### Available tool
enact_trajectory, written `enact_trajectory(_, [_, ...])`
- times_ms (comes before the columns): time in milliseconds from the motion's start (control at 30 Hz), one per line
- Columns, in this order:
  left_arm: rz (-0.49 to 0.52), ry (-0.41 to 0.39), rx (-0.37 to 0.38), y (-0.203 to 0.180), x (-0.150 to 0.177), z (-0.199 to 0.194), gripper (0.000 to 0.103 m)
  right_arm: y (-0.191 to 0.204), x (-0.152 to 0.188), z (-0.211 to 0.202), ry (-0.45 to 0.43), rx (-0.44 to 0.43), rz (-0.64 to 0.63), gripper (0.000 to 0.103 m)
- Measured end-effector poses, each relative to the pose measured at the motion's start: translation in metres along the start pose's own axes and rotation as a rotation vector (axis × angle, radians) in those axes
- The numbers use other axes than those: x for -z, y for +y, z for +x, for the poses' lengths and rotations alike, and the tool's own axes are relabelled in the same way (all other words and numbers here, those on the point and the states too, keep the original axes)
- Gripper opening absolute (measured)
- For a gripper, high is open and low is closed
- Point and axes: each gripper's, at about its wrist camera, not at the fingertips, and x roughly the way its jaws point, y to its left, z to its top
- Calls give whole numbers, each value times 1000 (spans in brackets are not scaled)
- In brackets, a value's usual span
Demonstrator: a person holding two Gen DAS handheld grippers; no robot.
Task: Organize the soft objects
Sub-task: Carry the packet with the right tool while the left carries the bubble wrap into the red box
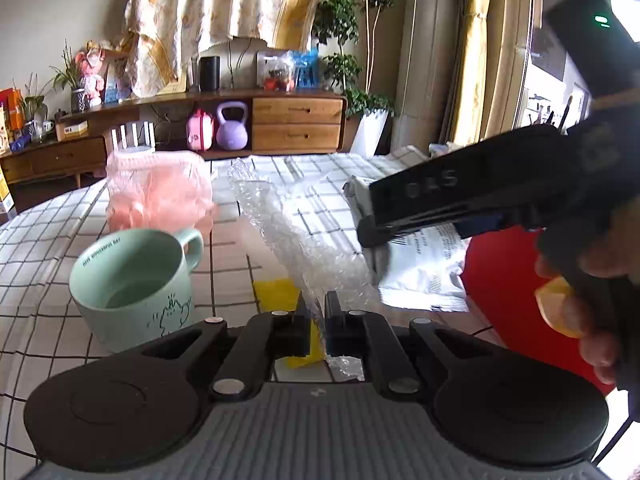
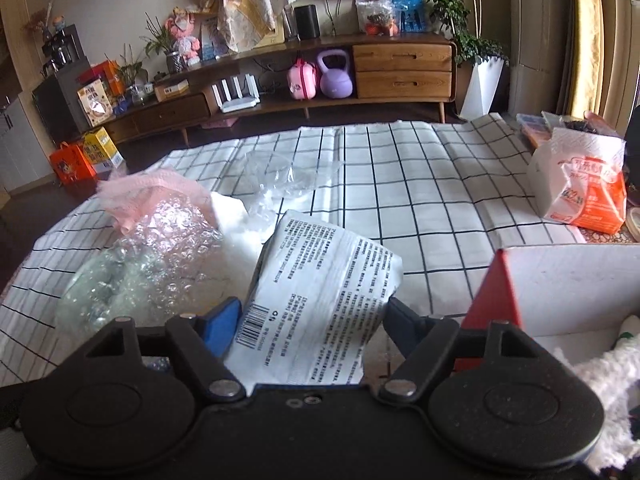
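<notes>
A: So why is the red box [image 2: 560, 280] open at the right of the checked counter [image 2: 420, 184]?

B: Likely as the bin for soft things; something white and fluffy already lies inside.

A: And the white printed pouch [image 2: 320, 300]?

B: Clamped in the right tool [image 2: 316, 316], lifted beside that box.

A: The bubble wrap [image 1: 296, 240]?

B: The left tool [image 1: 316, 320] pinches its near edge, probably; its 2 fingers stand narrow, beside the green mug [image 1: 132, 280].
</notes>
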Motion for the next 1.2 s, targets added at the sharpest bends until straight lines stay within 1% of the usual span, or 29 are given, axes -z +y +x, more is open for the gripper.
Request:
enact_trajectory(233, [7, -46, 37, -12, -15, -29, 6, -11, 5, -57, -54, -36, 8, 76])
enact_trajectory(433, [15, -76, 56, -22, -28, -52, 6, -35, 13, -103, -92, -47, 40, 76])
enact_trajectory(500, [16, -83, 66, -25, -33, -59, 6, -44, 16, -116, -109, -33, 47, 76])
enact_trajectory(533, [17, -83, 69, -27, -34, -60, 4, -50, 19, -124, -117, -26, 53, 76])
enact_trajectory(700, [-20, -52, 82, -27, -42, -62, 3, -76, 33, -153, -152, 11, 91, 76])
enact_trajectory(800, [-25, -68, 92, -31, -49, -71, 3, -91, 39, -168, -174, 40, 108, 76])
enact_trajectory(933, [0, -117, 119, -48, -63, -87, 3, -116, 47, -182, -197, 84, 144, 76])
enact_trajectory(1200, [24, -167, 201, -85, -98, -105, 3, -161, 69, -188, -201, 148, 205, 76])
